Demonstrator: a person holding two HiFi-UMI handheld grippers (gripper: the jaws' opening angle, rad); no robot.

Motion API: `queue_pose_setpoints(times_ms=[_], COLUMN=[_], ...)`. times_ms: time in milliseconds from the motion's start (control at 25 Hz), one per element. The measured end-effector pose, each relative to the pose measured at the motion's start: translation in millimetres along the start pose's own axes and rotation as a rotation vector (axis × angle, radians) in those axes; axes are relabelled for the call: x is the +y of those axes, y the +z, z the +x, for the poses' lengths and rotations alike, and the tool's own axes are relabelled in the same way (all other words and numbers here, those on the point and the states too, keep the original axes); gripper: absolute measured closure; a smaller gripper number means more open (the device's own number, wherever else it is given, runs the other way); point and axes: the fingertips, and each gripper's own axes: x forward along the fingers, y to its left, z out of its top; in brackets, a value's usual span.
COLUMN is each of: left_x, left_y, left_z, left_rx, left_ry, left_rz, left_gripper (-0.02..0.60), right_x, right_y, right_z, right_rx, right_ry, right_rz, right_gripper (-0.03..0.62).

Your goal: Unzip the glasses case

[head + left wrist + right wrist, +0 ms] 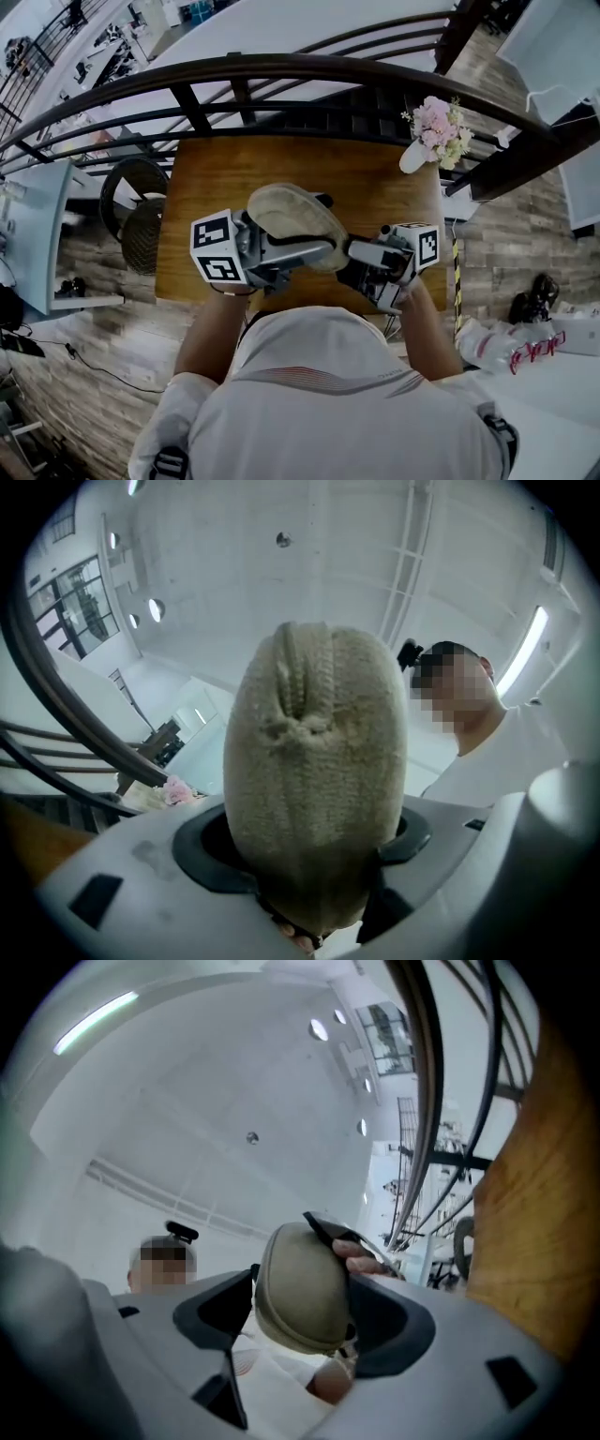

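Observation:
The beige oval glasses case [292, 223] is held up above the wooden table [211, 183], in front of the person's chest. My left gripper [281, 255] is shut on it. In the left gripper view the case [317, 761] stands upright between the jaws and fills the middle, with its zip seam [305, 682] running over the top end. My right gripper [361, 260] comes in from the right. In the right gripper view the case's rounded end [302, 1288] sits between the open jaws, with a gap on the left side. Fingers [361, 1260] of the hand on the left gripper show behind it.
A dark curved railing [281, 67] runs along the far side of the table. A white vase of pink flowers [433, 131] stands at the table's far right corner. A round dark chair [136, 214] is at the table's left. Wooden floor lies around.

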Motion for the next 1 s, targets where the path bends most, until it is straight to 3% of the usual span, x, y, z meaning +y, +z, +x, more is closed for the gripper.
queue_pose_setpoints(times_ms=[200, 320, 440, 560, 640, 760, 1000], left_x=[31.8, 50.5, 63.7, 73.8, 76.8, 79.0, 85.5], left_y=[17.3, 25.2, 28.2, 29.9, 29.6, 26.0, 19.6], left_z=[-14.9, -22.4, -25.4, -25.9, -24.5, -22.1, -23.2], left_rx=[-0.037, -0.055, -0.065, -0.072, -0.073, -0.055, -0.032], left_ry=[0.194, 0.293, 0.371, 0.431, 0.453, 0.483, 0.543], left_rz=[-0.004, -0.027, -0.042, -0.051, -0.044, -0.016, -0.005], left_gripper=[0.265, 0.265, 0.265, 0.265, 0.265, 0.265, 0.265], right_x=[16.6, 13.0, -5.2, -28.7, -46.6, -63.3, -79.5], right_y=[26.5, 37.2, 28.9, 9.5, 0.0, -2.4, 4.1], right_z=[-17.8, -28.0, -27.5, -19.3, -16.7, -15.3, -16.2], right_rx=[-0.026, 0.0, 0.141, 0.34, 0.428, 0.462, 0.481], right_ry=[-0.218, -0.425, -0.636, -0.784, -0.862, -0.949, -1.01], right_rz=[-0.362, -0.574, -0.76, -0.914, -0.942, -0.948, -0.949], right_gripper=[0.237, 0.266, 0.301, 0.327, 0.329, 0.364, 0.415])
